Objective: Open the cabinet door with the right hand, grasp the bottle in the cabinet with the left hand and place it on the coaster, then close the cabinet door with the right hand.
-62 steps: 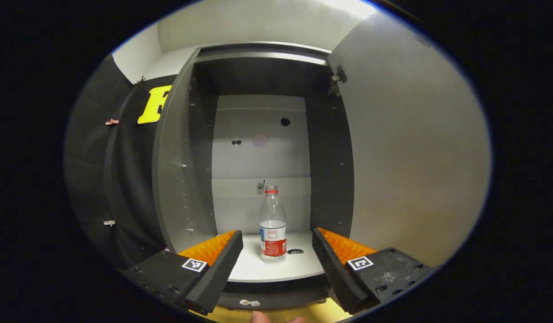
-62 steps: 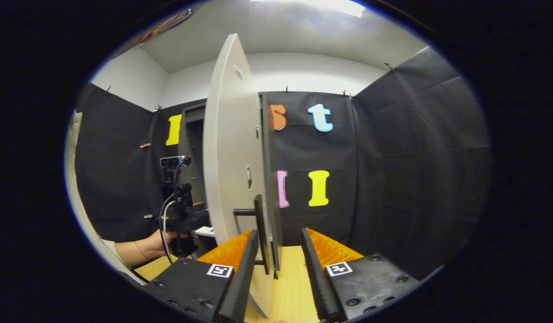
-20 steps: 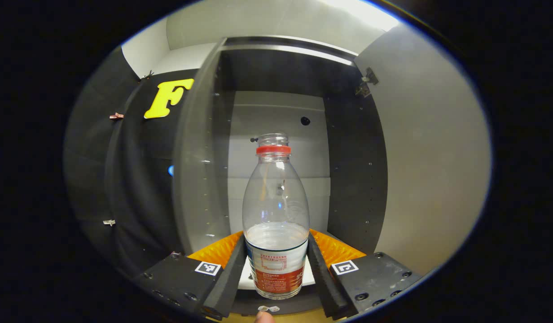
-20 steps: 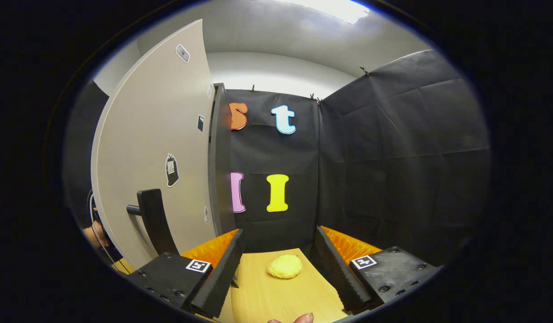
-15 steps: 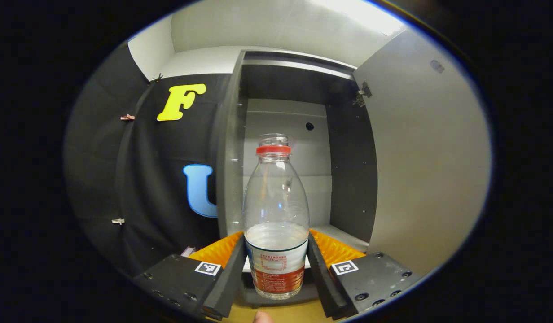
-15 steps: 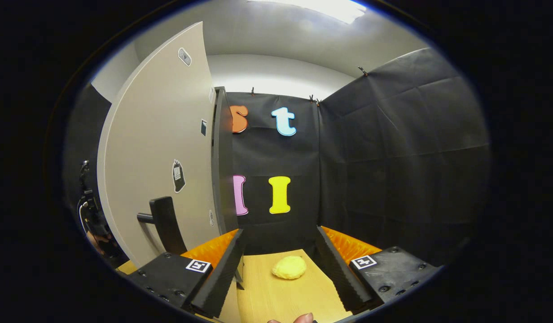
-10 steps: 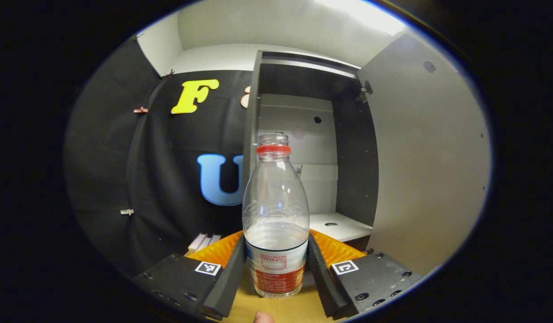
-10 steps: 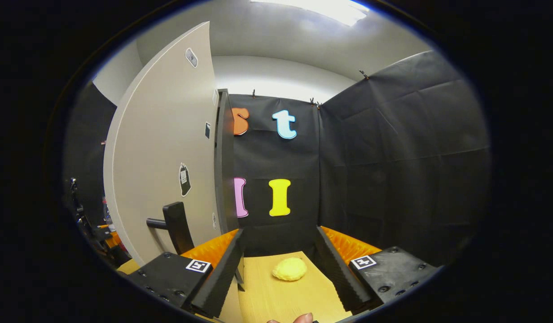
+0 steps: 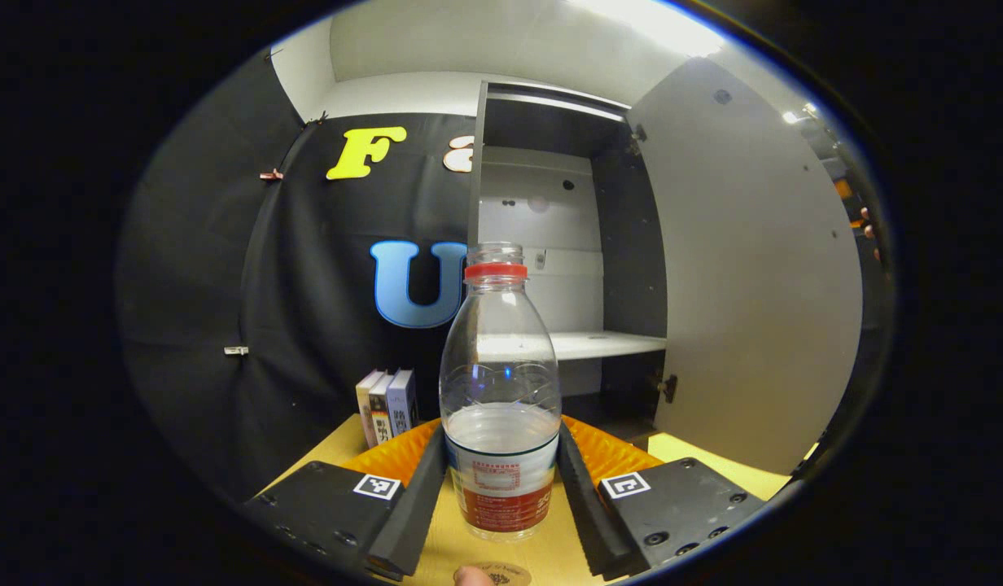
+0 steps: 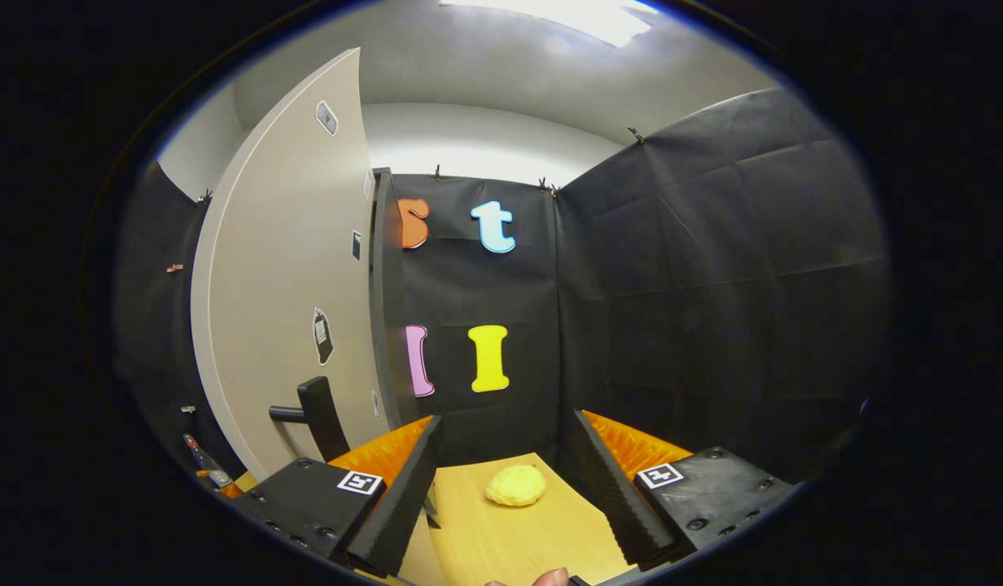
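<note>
In the left gripper view my left gripper [image 9: 501, 480] is shut on a clear bottle [image 9: 500, 382] with a red neck ring, a red label and some water in it. The bottle stands upright between the fingers, held above the wooden table [image 9: 436, 541]. A round coaster [image 9: 501, 575] peeks in at the bottom edge, just below the bottle. Behind it the cabinet [image 9: 550, 244] stands with its door [image 9: 754, 277] swung wide. In the right gripper view my right gripper [image 10: 505, 480] is open and holds nothing; the door [image 10: 282, 293] and its dark handle [image 10: 318, 417] are to its left.
Three books [image 9: 385, 404] stand against the black wall left of the cabinet. A yellow lump [image 10: 515, 485] lies on the table [image 10: 501, 537] between the right gripper's fingers, farther off. A fingertip [image 10: 542, 578] shows at the bottom edge.
My left gripper closed on the bottle, drew it out of the cabinet and back over the table. My right gripper let go of the door handle and moved off to the right.
</note>
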The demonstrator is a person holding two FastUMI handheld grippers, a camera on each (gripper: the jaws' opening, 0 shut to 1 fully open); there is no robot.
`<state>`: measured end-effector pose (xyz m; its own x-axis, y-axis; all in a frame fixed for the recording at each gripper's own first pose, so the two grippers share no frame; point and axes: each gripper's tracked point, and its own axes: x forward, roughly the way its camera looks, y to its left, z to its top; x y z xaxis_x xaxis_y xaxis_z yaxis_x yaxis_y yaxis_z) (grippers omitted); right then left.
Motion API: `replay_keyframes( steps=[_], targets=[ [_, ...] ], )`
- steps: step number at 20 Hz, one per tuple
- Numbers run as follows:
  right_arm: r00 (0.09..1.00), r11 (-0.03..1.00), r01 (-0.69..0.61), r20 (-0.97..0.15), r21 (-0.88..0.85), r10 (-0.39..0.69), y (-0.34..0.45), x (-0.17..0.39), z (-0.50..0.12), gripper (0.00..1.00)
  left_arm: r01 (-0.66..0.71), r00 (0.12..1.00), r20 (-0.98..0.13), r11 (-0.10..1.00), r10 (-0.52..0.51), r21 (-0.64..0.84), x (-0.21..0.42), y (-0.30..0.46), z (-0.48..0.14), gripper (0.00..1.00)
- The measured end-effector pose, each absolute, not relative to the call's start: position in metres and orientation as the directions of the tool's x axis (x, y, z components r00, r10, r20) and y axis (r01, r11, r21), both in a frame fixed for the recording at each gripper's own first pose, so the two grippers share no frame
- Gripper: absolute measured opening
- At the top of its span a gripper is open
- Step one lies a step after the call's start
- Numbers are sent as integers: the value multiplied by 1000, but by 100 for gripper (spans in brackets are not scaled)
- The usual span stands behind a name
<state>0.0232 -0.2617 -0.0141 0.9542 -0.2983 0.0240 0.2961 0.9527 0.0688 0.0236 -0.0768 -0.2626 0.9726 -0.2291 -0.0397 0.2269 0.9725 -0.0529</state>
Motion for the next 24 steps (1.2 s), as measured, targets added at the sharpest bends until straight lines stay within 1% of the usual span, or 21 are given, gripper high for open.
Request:
replay_keyframes(
  steps=[3,6,8,12,17,24],
  targets=[
    [951,951,308,20,38,-309,-257,20,-14,97,247,968,-43,968,-248,-36,14,-76,-299,75],
    [952,951,306,-10,52,-306,-248,16,-18,97,282,958,-65,959,-281,9,8,-81,-342,75],
    [950,949,313,-18,37,-313,-246,14,-17,97,320,945,-76,947,-318,10,3,-85,-367,75],
    [946,945,323,-24,43,-323,-238,14,-13,97,336,938,-90,942,-335,-12,-1,-83,-403,75],
    [934,935,355,-39,25,-354,-238,10,-16,96,341,934,-100,939,-344,-44,2,-82,-429,77],
    [931,931,364,-47,27,-363,-239,12,-19,96,351,928,-119,935,-354,-47,-5,-86,-441,79]
  ],
)
